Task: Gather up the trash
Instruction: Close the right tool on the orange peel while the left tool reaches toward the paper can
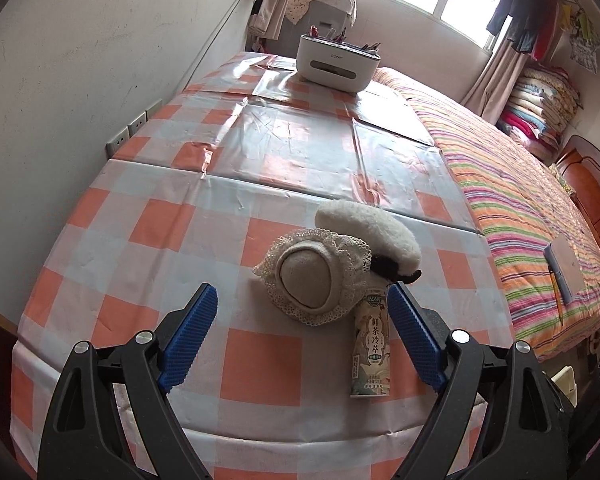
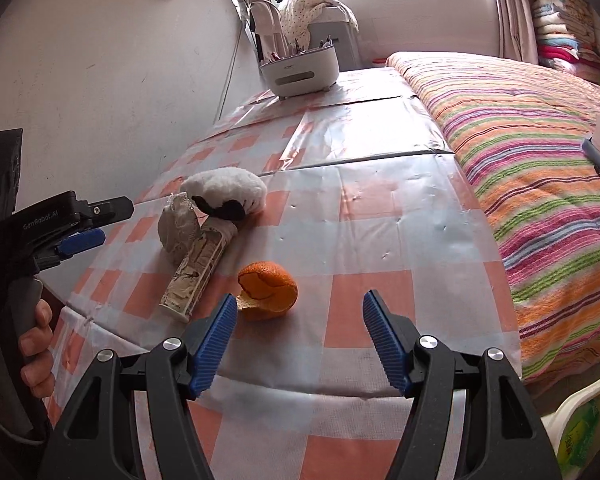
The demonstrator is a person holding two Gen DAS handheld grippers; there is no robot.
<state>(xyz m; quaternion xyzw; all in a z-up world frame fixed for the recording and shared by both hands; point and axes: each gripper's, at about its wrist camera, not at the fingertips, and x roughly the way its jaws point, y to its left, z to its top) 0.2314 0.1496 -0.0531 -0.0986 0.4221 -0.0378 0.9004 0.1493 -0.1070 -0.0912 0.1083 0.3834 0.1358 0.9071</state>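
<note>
An empty drink carton (image 1: pixel 371 350) lies on the checked tablecloth (image 1: pixel 148 208), its top tucked under a lace-edged beige hat (image 1: pixel 314 280) and a white fluffy hat (image 1: pixel 370 236). My left gripper (image 1: pixel 302 304) is open, hovering just in front of the beige hat, with the carton beside its right finger. In the right wrist view an orange peel (image 2: pixel 269 288) lies right of the carton (image 2: pixel 194 274). My right gripper (image 2: pixel 300 314) is open and empty, just short of the peel, which sits near its left finger. The left gripper (image 2: pixel 85 224) shows at the left there.
A white organizer box (image 1: pixel 336 62) with pens stands at the table's far end. A bed with a striped blanket (image 1: pixel 532 208) runs along the table's right side, a notebook and pen (image 1: pixel 562 276) on it. The wall is at the left. A bag (image 2: pixel 580 436) sits low right.
</note>
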